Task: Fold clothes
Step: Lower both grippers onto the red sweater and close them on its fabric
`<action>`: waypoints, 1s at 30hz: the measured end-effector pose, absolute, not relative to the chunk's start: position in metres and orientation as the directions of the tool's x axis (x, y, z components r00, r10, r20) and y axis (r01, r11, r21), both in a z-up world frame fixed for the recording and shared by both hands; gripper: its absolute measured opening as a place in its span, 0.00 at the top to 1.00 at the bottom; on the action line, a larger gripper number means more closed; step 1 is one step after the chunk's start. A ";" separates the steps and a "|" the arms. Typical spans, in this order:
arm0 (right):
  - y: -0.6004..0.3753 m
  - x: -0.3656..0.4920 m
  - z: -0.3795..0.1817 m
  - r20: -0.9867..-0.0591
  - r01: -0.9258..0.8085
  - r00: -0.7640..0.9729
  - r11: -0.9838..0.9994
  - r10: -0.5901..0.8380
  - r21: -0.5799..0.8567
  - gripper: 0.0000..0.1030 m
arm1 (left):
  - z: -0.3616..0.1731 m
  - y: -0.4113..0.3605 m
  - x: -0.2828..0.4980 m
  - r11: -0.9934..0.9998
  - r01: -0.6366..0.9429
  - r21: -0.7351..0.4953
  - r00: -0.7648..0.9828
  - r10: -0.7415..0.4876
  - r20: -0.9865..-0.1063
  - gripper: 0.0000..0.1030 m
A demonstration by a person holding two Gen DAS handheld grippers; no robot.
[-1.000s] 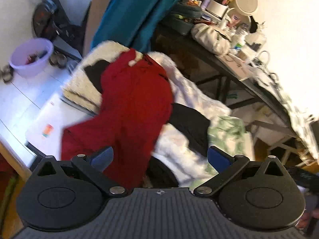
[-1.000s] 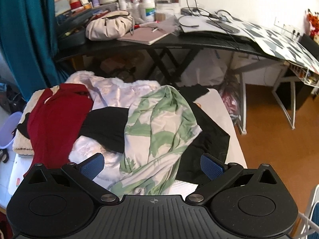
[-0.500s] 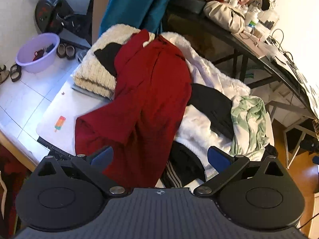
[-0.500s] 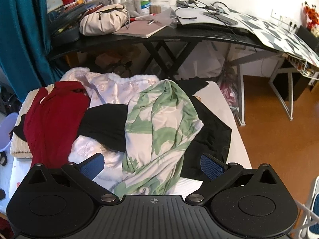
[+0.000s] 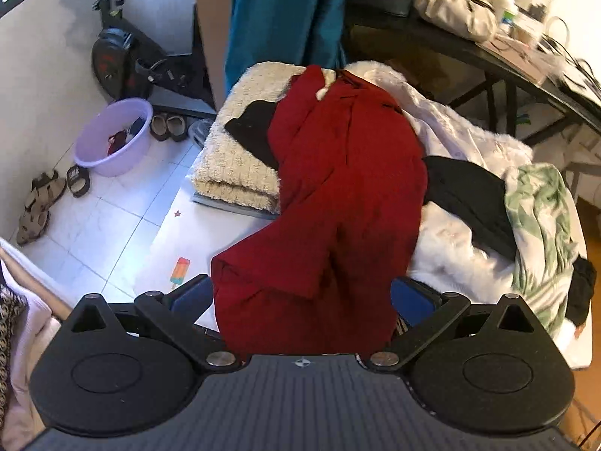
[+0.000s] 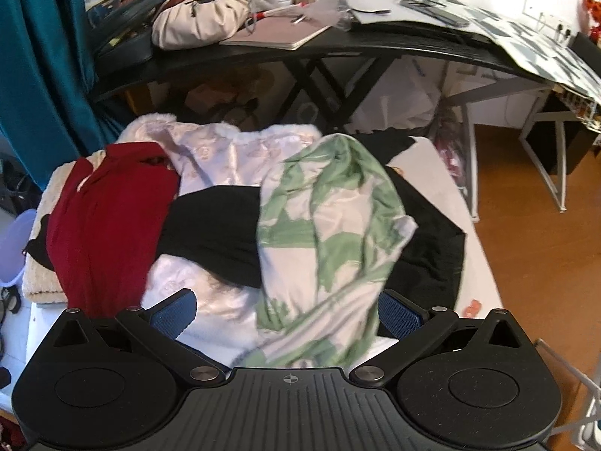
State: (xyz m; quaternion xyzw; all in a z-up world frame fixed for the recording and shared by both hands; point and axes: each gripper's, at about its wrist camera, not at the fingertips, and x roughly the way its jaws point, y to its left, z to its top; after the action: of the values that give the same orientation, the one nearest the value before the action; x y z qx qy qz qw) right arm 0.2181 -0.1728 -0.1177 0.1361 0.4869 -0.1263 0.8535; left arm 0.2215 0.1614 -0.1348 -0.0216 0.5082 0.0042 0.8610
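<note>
Here both grippers, left gripper [image 5: 300, 297] and right gripper [image 6: 287, 310], hover level, fingers apart, over clothes.

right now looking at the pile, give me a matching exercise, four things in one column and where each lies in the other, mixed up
Things:
1. red garment
2. green-and-white garment
3. cream knit blanket
4. lilac basin

Places:
A. on the tiled floor beside shoes
B. folded at the pile's left edge, partly under the red cloth
C. draped in front of the open left gripper
D. draped in front of the open right gripper

Pairs: 1-C, 2-D, 3-B, 4-A
</note>
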 end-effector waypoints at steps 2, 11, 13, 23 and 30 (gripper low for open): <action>-0.171 0.228 -0.122 -0.870 0.337 0.488 0.935 -0.071 0.113 0.01 | -0.142 0.164 0.228 0.998 -0.057 -0.041 0.462 -0.010 -0.887 0.00; -0.172 0.317 -0.152 -0.896 0.246 0.444 0.964 -0.015 0.105 0.01 | -0.201 0.148 0.304 0.993 -0.103 0.065 0.409 0.102 -0.907 0.08; -0.173 0.346 -0.161 -0.898 0.226 0.440 0.968 -0.001 0.109 0.01 | -0.210 0.144 0.328 0.994 -0.105 0.039 0.403 0.078 -0.912 0.08; -0.150 0.466 -0.215 -0.901 0.115 0.428 0.985 0.068 0.129 0.01 | -0.250 0.113 0.423 0.995 -0.019 0.094 0.403 0.093 -0.910 0.08; -0.120 0.515 -0.247 -0.883 0.007 0.445 0.985 0.151 0.173 0.01 | -0.272 0.136 0.428 0.994 -0.109 -0.007 0.318 0.028 -0.948 0.21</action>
State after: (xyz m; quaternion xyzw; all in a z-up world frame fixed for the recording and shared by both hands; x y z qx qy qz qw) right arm 0.5154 -0.1198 -0.2470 0.0755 0.5252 0.0426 0.8466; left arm 0.4284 0.1356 -0.2723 -0.0346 0.5825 0.0422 0.8110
